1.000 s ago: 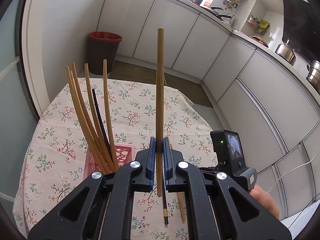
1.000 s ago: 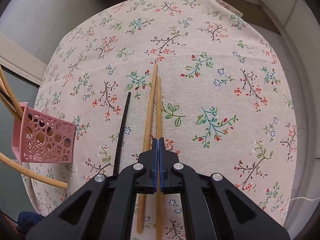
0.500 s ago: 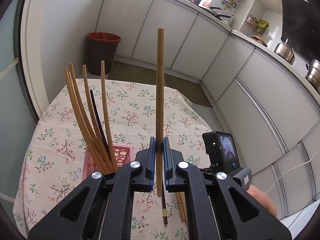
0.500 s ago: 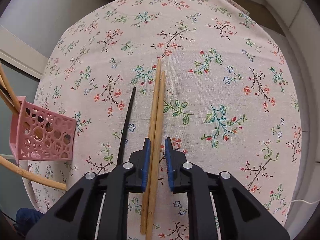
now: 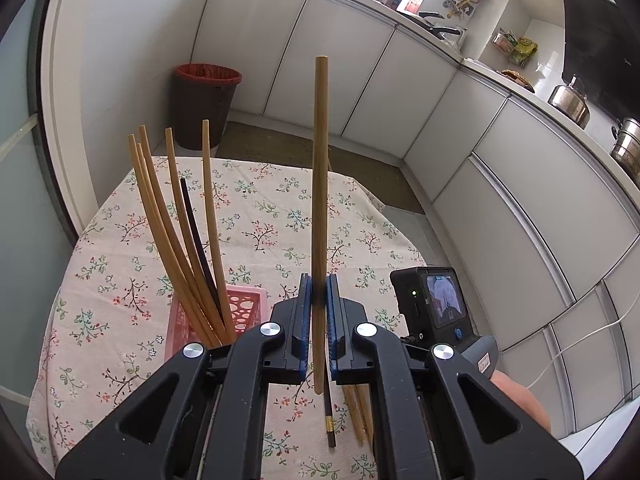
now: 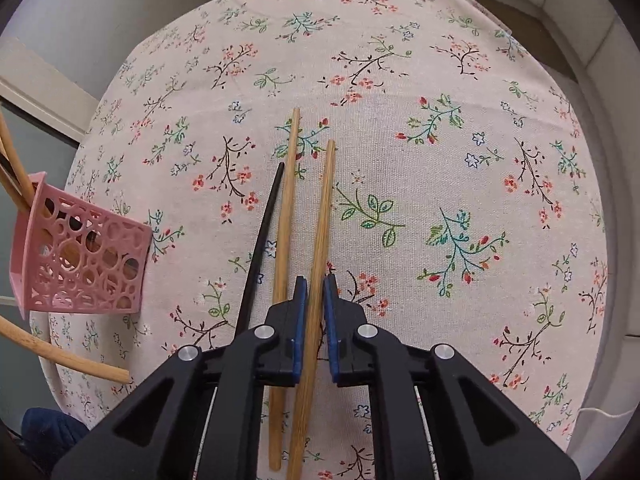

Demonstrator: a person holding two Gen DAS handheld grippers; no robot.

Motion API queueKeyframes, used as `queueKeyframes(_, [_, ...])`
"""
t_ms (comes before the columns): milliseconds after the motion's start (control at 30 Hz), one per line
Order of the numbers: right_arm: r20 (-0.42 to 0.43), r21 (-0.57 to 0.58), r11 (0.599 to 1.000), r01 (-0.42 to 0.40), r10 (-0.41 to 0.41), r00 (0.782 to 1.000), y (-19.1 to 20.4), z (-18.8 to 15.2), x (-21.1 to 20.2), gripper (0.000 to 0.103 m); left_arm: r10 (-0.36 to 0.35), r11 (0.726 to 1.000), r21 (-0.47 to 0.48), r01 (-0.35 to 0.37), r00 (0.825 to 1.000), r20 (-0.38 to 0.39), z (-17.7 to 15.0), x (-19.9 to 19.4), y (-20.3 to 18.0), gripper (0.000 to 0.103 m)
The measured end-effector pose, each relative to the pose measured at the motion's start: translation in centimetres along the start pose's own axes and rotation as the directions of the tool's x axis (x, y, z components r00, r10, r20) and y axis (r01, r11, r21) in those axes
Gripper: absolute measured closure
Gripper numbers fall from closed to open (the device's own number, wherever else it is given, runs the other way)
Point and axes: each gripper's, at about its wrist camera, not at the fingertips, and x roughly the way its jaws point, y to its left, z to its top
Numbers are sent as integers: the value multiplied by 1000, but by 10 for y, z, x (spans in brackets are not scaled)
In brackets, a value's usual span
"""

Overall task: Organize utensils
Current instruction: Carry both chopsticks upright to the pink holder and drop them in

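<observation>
My left gripper (image 5: 319,282) is shut on a wooden chopstick (image 5: 320,160) and holds it upright above the table. To its left a pink basket (image 5: 244,308) holds several wooden chopsticks (image 5: 172,220) and one black one. My right gripper (image 6: 315,285) points down at the table, shut on a wooden chopstick (image 6: 326,200) near its thick end. A second wooden chopstick (image 6: 289,184) and a black chopstick (image 6: 264,232) lie just left of it on the cloth. The pink basket (image 6: 80,256) stands at the table's left edge.
A floral tablecloth (image 6: 440,160) covers the round table. Beyond the table stand a dark bin with a red liner (image 5: 206,108) and white cabinets (image 5: 360,80), with pots (image 5: 568,100) on the counter. A hand (image 5: 520,396) shows at the lower right.
The right gripper opened over the two wooden chopsticks, then shut on the right one, which now lies apart from the other. The left gripper and its chopstick have not moved.
</observation>
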Motion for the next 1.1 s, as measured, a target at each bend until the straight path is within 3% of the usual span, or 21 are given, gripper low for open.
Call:
queueKeyframes(167, [46, 35, 999, -2, 1, 999, -6, 2, -14, 96, 0, 1000, -4, 0, 1000, 5, 0, -2, 1, 96])
queueKeyframes(233, [127, 45, 998, -48, 42, 991, -8, 4, -38, 96, -1, 1000, -4, 1, 1000, 12, 1, -4, 1, 96])
queueKeyframes(300, [235, 32, 996, -80, 70, 969, -8, 4, -64, 96, 1, 1000, -2, -1, 1000, 23, 2, -7, 1, 96])
queueKeyframes(533, [535, -47, 995, -93, 104, 838, 14, 4, -133, 96, 35, 999, 2, -35, 995, 98, 14, -26, 8, 96])
queueKeyframes(733, [686, -84, 992, -98, 129, 716, 21, -1, -173, 96, 60, 998, -24, -57, 988, 141, 24, -40, 21, 97])
queueKeyframes(933, [784, -170, 972, -160, 232, 575, 38, -16, -203, 96, 102, 995, -27, -99, 982, 157, 27, -44, 26, 96])
queueKeyframes(1000, [797, -184, 969, -167, 247, 551, 43, -17, -207, 96, 101, 995, -25, -98, 982, 157, 28, -44, 27, 96])
queueKeyframes(1100, [799, -199, 963, -180, 265, 539, 48, -16, -205, 96, 114, 993, -7, -115, 980, 163, 28, -45, 25, 96])
